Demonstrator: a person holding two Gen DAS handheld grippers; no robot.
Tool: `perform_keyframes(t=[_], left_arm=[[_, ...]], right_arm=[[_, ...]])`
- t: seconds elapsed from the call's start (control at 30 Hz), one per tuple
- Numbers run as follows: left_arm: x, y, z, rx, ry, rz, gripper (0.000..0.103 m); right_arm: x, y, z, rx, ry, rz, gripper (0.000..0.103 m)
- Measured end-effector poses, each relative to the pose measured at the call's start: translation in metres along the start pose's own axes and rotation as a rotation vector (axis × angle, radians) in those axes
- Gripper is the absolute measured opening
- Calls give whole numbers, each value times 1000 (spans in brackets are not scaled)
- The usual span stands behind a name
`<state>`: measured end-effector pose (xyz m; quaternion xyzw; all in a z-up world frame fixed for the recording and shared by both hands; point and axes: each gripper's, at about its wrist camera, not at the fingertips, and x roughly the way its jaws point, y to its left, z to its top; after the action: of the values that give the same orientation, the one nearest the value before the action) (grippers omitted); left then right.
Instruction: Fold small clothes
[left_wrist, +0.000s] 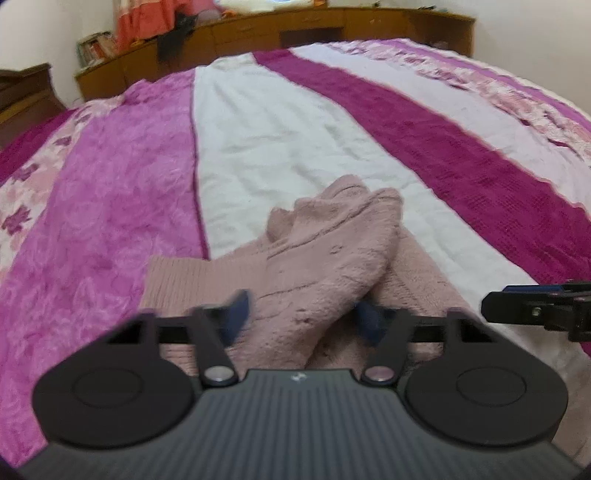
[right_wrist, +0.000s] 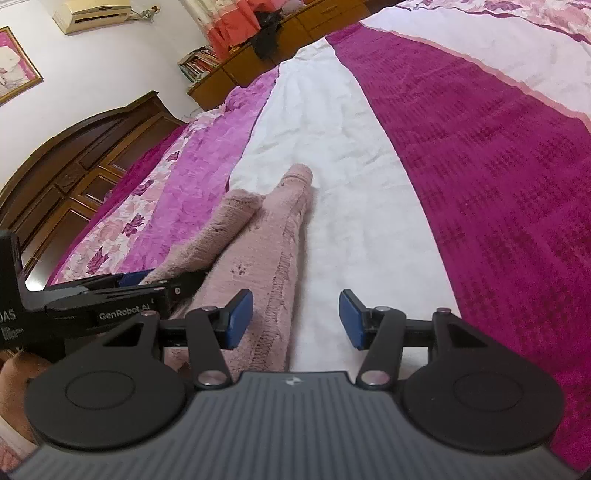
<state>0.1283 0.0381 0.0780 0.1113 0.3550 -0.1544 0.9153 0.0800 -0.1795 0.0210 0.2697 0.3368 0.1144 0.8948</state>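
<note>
Two fuzzy pink socks (left_wrist: 325, 254) lay on the white stripe of the bedspread (left_wrist: 280, 122), one crossed over the other, their ribbed cuffs toward the near edge of the bed. The upper sock (right_wrist: 225, 229) ran slantwise over the lower one (right_wrist: 273, 258), so the pair was not lined up toe to toe.

The left gripper (left_wrist: 301, 317) sat low over the crossing, its blue pads on either side of the upper sock's thick middle. The pads looked pressed into the pile, a narrow hold on that sock, though blur made it hard to say how much cloth they had. The right gripper (right_wrist: 295, 319) hovered just beside it with its jaws about half open; the seamed edge of the lower sock lay by its left pad and bare bedspread filled the rest of the gap. It held nothing.

As I saw it, the risk was in the left grip. If the pads had caught only fluff, the sock could slip free on lifting. If they had bitten deep, they might drag the lower sock along too, and the fold would come out crooked. With the right tongs idle, nothing pinned the lower sock down.
</note>
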Motion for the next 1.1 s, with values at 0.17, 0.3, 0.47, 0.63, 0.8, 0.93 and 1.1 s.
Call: perform_keyframes(t=[0.17,0.3,0.47,0.63,0.8,0.93,1.1], left_arm=[[-13,15,3,-98,-57,-15,13],[-32,52,3,-242,-133,62,12],[-18,112,-21,-472,-61,73,12],[0,130,-44,-596,-6,44,16],[1,124,-31,-531,2,58,30],[13,118,-14,-441,7,87,68],[33,119,1,-422,2,113,68]], right_arm=[[4,1,-1,-4,6,2,60],[6,4,1,-17,-6,27,60],[14,17,1,-55,-2,59,60],[20,31,-5,-105,7,73,60],[20,33,-5,-113,9,69,60],[21,33,-6,-111,9,71,60],[23,35,-4,-114,13,75,60]])
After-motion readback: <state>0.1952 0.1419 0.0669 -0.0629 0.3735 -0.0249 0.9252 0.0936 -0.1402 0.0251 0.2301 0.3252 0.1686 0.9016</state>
